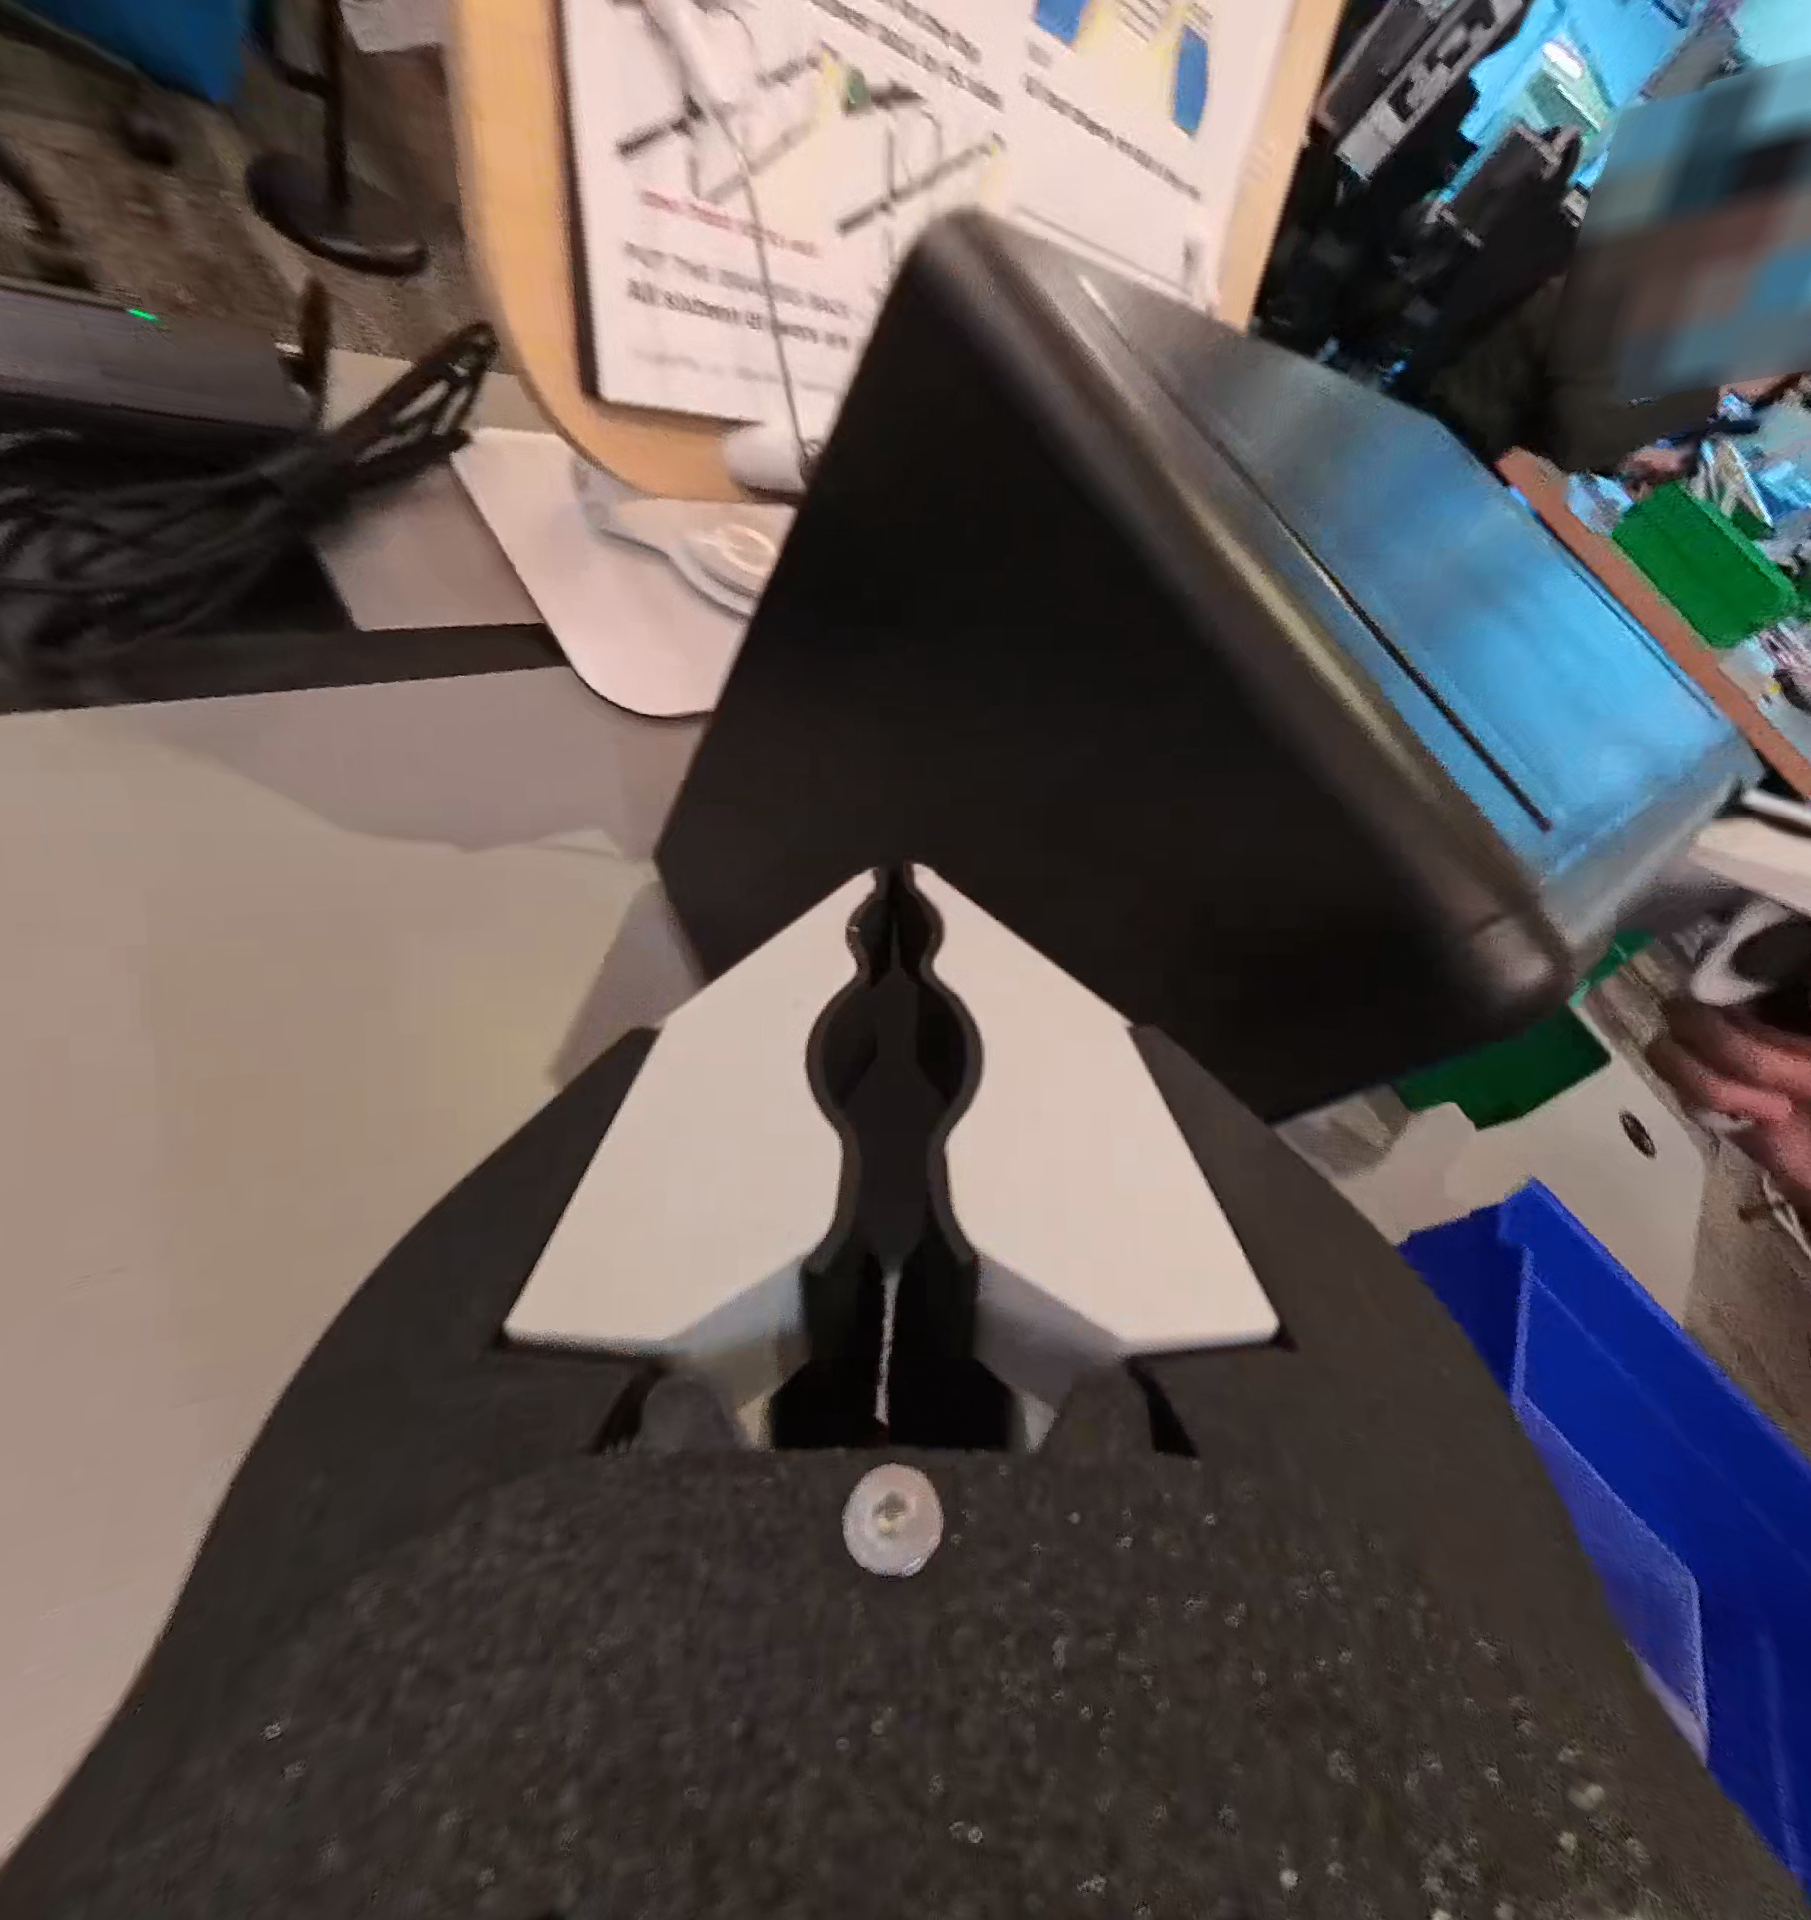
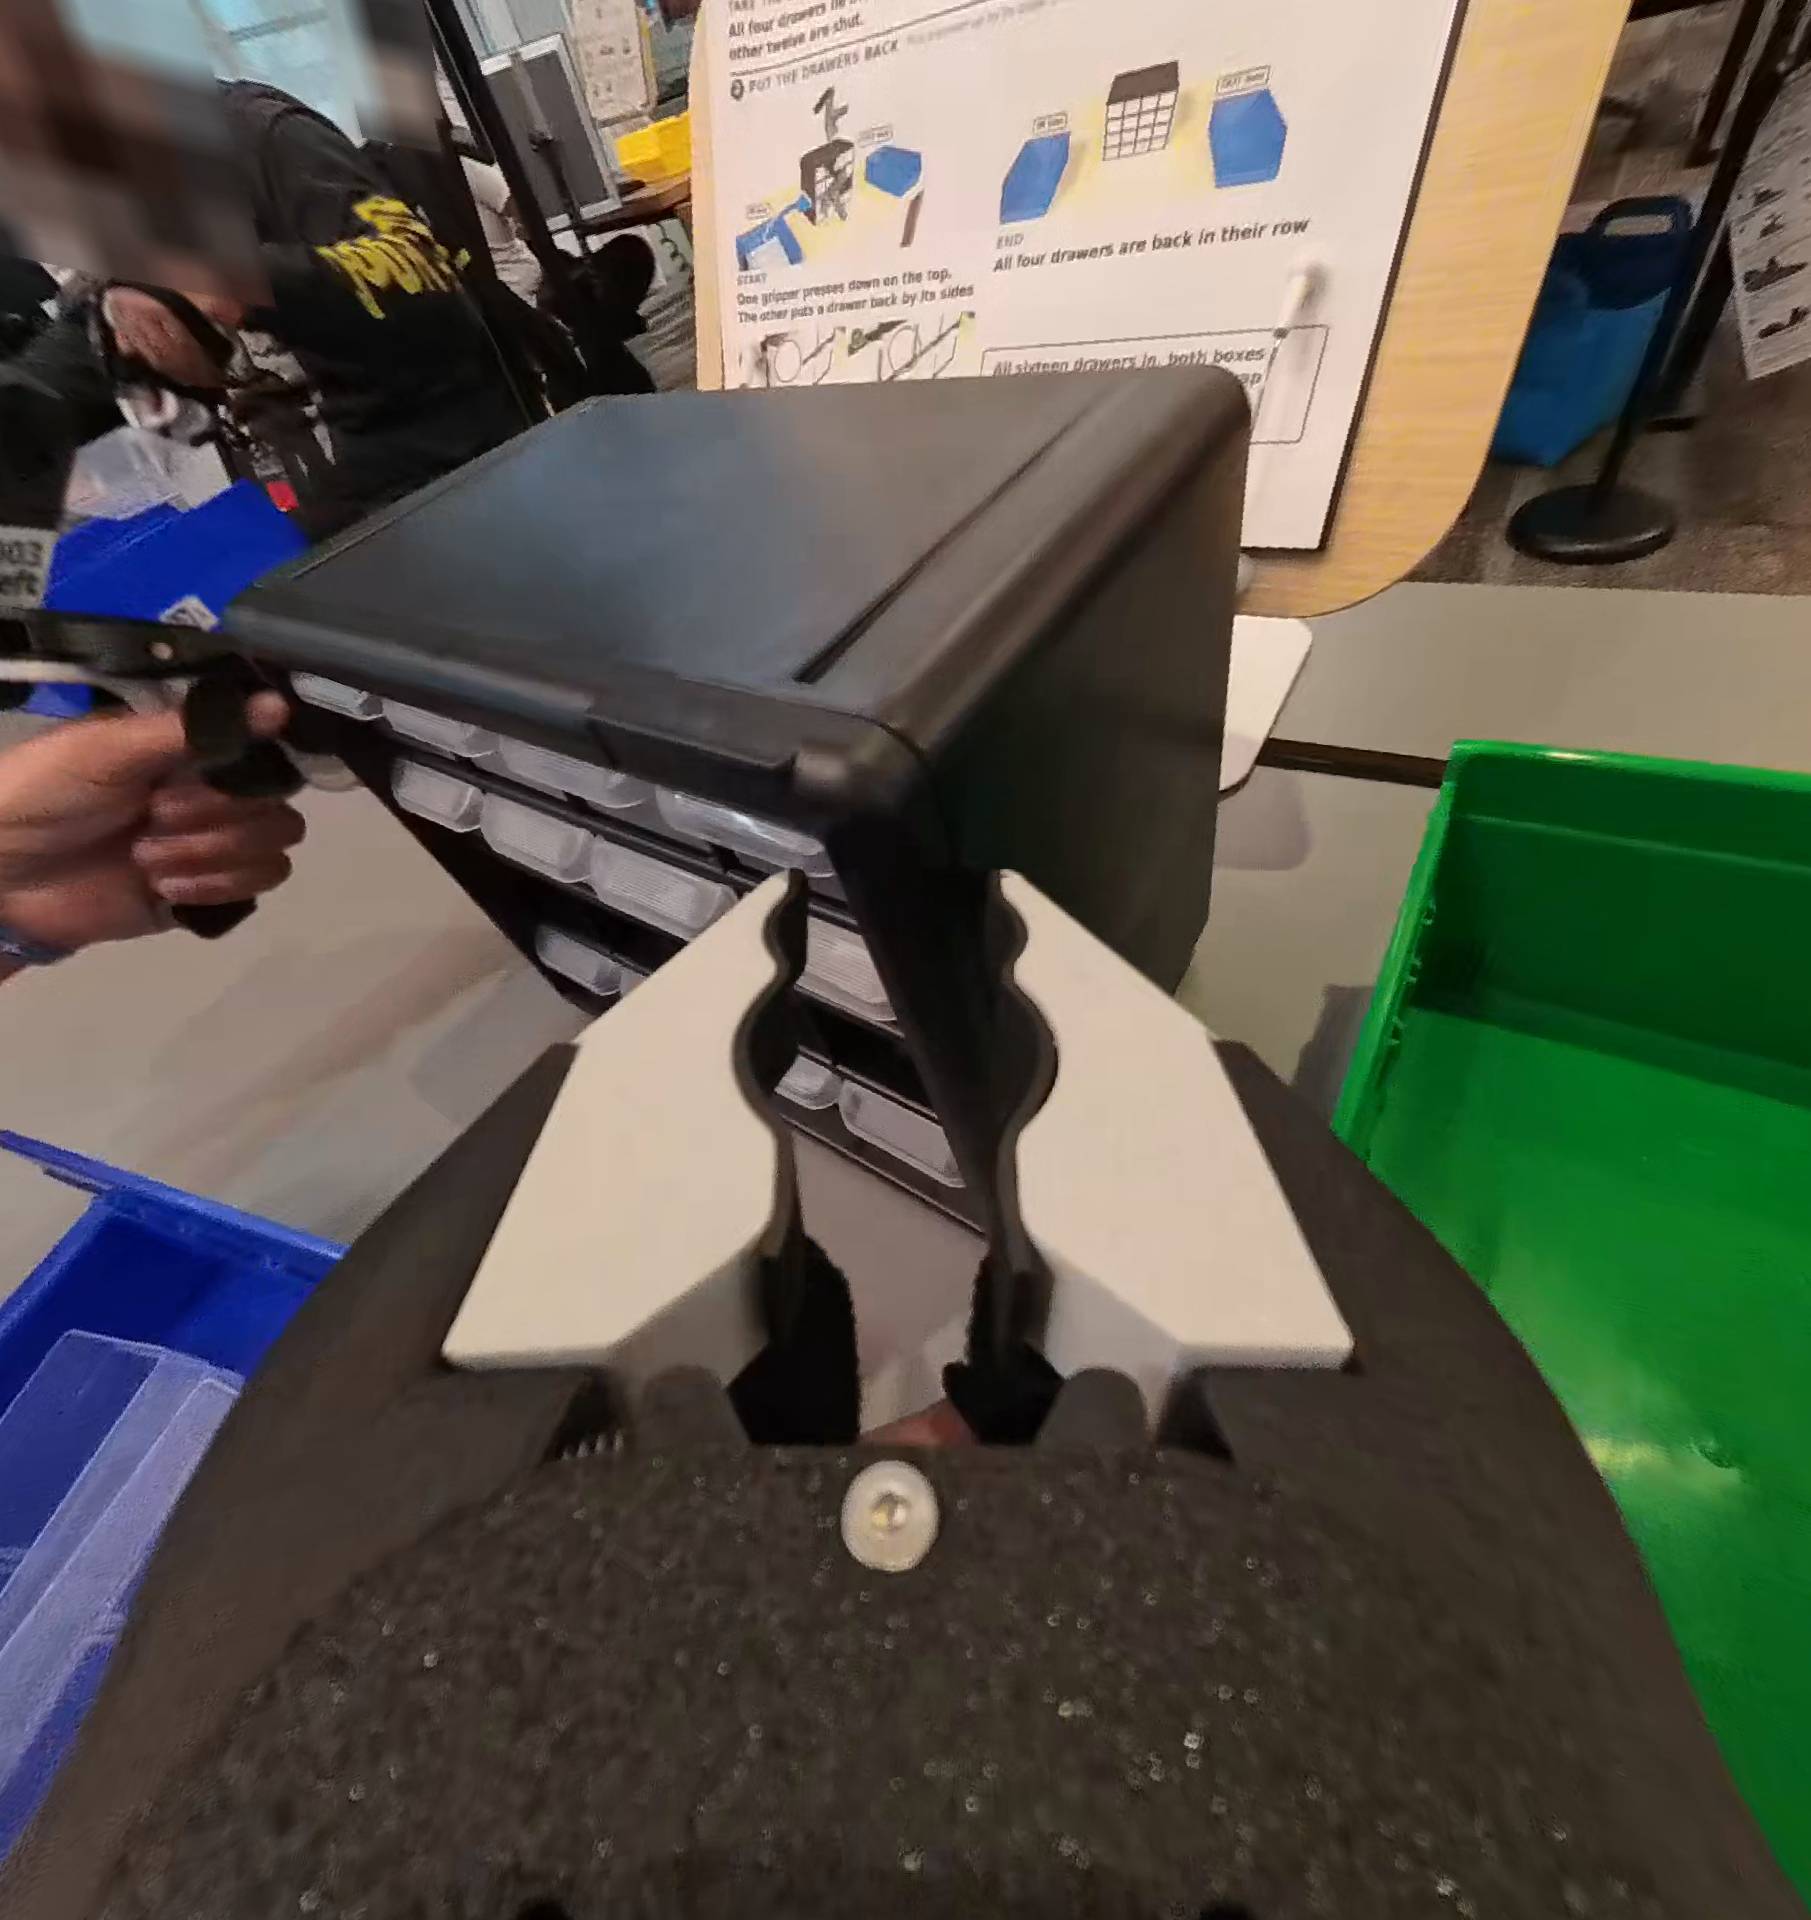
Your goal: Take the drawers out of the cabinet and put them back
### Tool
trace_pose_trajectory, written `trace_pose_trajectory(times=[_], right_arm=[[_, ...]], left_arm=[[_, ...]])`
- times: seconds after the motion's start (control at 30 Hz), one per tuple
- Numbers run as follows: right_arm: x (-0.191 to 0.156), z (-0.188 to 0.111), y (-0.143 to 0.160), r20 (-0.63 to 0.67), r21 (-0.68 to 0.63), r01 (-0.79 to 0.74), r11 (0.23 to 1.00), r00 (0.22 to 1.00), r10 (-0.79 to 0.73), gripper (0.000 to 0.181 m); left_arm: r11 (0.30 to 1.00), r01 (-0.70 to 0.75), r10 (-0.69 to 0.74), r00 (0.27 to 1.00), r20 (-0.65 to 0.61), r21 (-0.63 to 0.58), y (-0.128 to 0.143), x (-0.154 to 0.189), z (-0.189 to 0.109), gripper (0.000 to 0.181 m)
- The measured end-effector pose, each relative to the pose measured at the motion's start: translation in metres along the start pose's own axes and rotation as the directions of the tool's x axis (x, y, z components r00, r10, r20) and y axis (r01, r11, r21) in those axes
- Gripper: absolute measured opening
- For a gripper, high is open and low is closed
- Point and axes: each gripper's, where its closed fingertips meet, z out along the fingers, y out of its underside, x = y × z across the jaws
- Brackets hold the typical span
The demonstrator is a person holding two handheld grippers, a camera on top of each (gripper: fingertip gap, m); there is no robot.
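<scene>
The black cabinet [image 2: 735, 561] stands on the grey table, with several clear drawers [image 2: 641, 883] in its front and some dark slots lower down. My right gripper [image 2: 899, 904] is open, and the cabinet's front right corner edge runs between its fingers. My left gripper [image 1: 896, 883] is shut and empty, its tips at a corner of the cabinet's black side [image 1: 984, 644]. It also shows in the right wrist view [image 2: 168, 649], held by a hand at the cabinet's top left front corner. A clear drawer [image 2: 80, 1475] lies in the blue bin [image 2: 7, 1382].
A green bin [image 2: 1628, 1091] stands to the right of the cabinet and looks empty. The blue bin also shows in the left wrist view [image 1: 1649, 1455]. An instruction board [image 2: 1088, 208] stands behind the cabinet. Black cables [image 1: 153, 499] lie at the far left. People stand beyond the table.
</scene>
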Motion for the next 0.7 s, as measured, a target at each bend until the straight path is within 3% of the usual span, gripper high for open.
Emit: trace_pose_trajectory(times=[0.2,0.33,0.43,0.57,0.6,0.7], right_arm=[[0.008,0.004,0.000,0.011,-0.016,0.019,1.000,1.000,-0.019,0.027],[0.010,0.005,-0.001,0.049,-0.024,0.047,0.999,0.998,-0.045,0.027],[0.014,-0.007,-0.014,0.075,0.021,0.035,0.999,0.996,-0.037,0.034],[0.010,-0.008,-0.022,0.204,0.041,-0.052,0.998,0.978,0.043,0.043],[0.002,-0.007,-0.021,0.254,0.041,-0.058,0.997,0.966,0.046,0.043],[0.005,0.001,-0.016,0.206,0.047,-0.054,0.997,0.978,0.044,0.036]], left_arm=[[0.999,0.046,-0.046,0.996,-0.074,0.000,0.016,0.012,0.006,0.000],[1.000,-0.002,0.002,0.999,-0.032,0.020,0.013,0.012,0.008,0.000],[0.994,0.004,-0.020,0.990,0.138,0.113,-0.021,-0.028,0.003,0.000],[0.990,-0.053,0.029,0.982,0.185,0.128,-0.062,-0.049,0.029,0.000],[0.991,-0.056,0.033,0.984,0.175,0.124,-0.073,-0.052,0.041,0.000],[0.992,-0.036,0.030,0.998,0.053,0.123,-0.105,-0.045,0.077,0.000]])
